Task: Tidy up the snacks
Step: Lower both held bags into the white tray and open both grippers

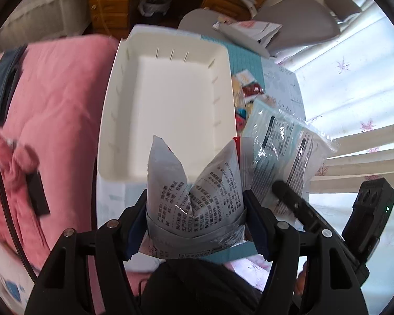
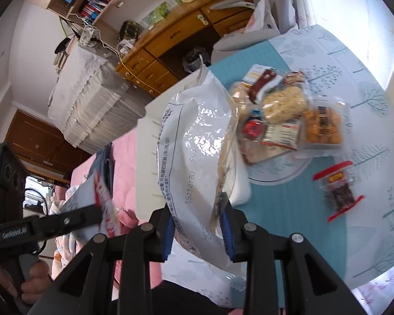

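Observation:
My left gripper is shut on a grey-white snack packet with black print, held just in front of the near rim of an empty white bin. My right gripper is shut on a large white and clear snack bag, held above the bin's right edge. That bag also shows in the left wrist view, to the right of the packet. The left gripper with its packet shows at the left of the right wrist view.
A round plate piled with several snack packs sits right of the bin on a teal and white tablecloth. A small red-edged packet lies on the cloth. A pink quilt lies left of the bin. Grey chairs and a wooden desk stand beyond.

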{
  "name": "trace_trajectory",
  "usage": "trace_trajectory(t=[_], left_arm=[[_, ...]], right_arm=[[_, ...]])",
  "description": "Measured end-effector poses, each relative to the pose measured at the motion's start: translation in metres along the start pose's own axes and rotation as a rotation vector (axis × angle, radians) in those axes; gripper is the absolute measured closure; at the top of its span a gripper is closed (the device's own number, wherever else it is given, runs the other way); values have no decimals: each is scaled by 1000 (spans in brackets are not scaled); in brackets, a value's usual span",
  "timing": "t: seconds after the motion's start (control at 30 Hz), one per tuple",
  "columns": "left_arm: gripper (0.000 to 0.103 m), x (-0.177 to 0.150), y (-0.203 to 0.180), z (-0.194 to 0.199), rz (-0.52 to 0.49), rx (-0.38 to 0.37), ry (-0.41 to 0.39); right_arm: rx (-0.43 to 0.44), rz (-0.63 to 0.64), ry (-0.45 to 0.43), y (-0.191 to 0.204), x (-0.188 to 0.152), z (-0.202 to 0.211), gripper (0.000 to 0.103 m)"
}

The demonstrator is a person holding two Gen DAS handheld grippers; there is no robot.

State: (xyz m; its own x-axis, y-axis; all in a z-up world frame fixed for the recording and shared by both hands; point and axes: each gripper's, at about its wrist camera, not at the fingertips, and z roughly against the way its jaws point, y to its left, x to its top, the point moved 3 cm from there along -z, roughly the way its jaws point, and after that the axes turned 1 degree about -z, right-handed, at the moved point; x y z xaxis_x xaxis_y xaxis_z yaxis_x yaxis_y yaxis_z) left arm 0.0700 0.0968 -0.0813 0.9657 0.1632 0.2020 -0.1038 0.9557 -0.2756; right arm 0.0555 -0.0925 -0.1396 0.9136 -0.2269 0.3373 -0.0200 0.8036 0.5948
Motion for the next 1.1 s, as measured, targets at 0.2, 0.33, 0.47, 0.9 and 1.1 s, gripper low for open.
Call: trace_trajectory(t=[0.2,0.33,0.47,0.9,1.1], left_arm=[[37,25,16,-5,-93,-4,-84],[37,35,26,-13,-112,-35,-91],[34,41,34,-24,-130,5,-84],[15,37,35,-36,-97,27,-88],[15,28,20,-33,-90,20,-90]], right_arm=[[3,5,-12,23,-4,-21,72],[-17,5,7,33,-6,-34,72],[-35,9,22,38,-8,-43,72],[-67,-13,7,23,-5,-37,37],[-75,6,16,10,-5,-28,37]])
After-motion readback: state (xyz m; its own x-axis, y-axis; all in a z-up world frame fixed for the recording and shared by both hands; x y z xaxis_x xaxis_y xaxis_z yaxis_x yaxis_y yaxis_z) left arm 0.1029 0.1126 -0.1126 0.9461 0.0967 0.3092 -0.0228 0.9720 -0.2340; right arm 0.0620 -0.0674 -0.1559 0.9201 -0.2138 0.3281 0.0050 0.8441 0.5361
